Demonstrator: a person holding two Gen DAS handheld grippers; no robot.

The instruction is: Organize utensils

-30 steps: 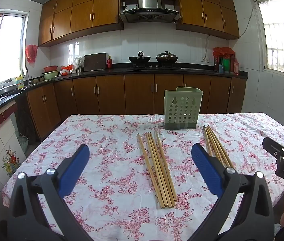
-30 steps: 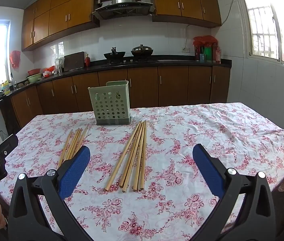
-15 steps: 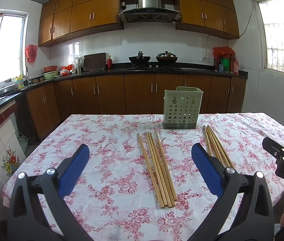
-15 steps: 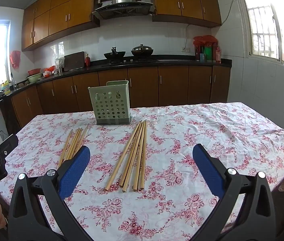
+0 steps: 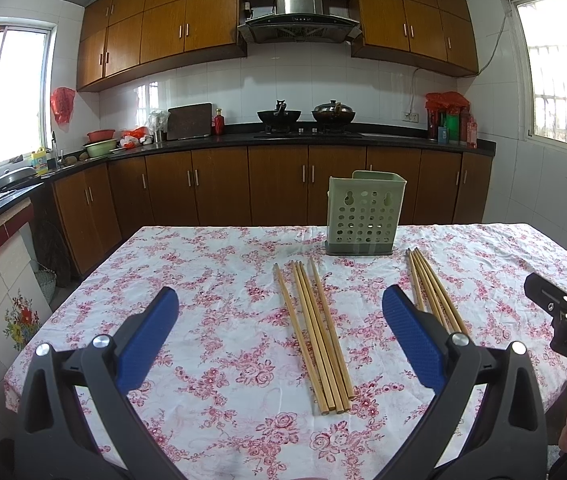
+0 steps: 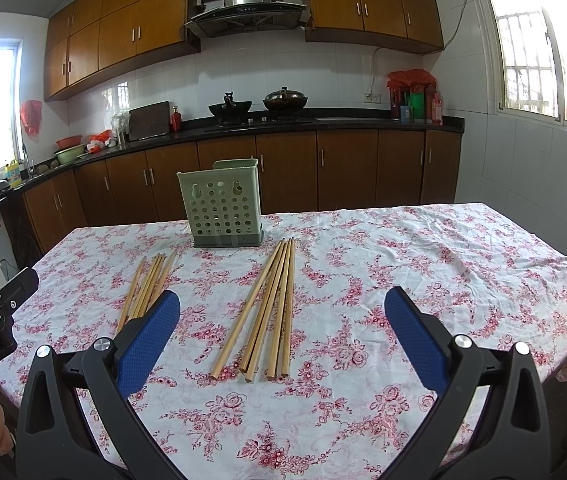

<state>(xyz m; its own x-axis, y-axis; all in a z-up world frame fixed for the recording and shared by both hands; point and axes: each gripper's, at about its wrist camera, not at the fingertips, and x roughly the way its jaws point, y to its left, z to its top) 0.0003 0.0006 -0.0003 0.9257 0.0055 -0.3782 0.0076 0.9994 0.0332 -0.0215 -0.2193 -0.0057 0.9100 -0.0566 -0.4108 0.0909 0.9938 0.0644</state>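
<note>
Wooden chopsticks lie in two bundles on the bench before the green holder (image 5: 365, 212), long axes running away from me. My left gripper (image 5: 279, 332) frames one bundle (image 5: 315, 332); my right gripper (image 6: 281, 332) frames the other (image 6: 267, 312). Both hover spread, empty.

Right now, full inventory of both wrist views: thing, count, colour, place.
chopsticks, left group: four, tan wood, on the cloth ahead of the left claw.
chopsticks, right group: about five, tan wood, ahead of the right claw.
utensil holder: one, pale green, perforated, upright at the table's far side, nothing visible inside.
tablecloth: one, white with pink flowers, covers the table.
woks: two, dark, on the stove.
left claw: blue pads, open, holding nothing.
right claw: blue pads, open, holding nothing.
</note>
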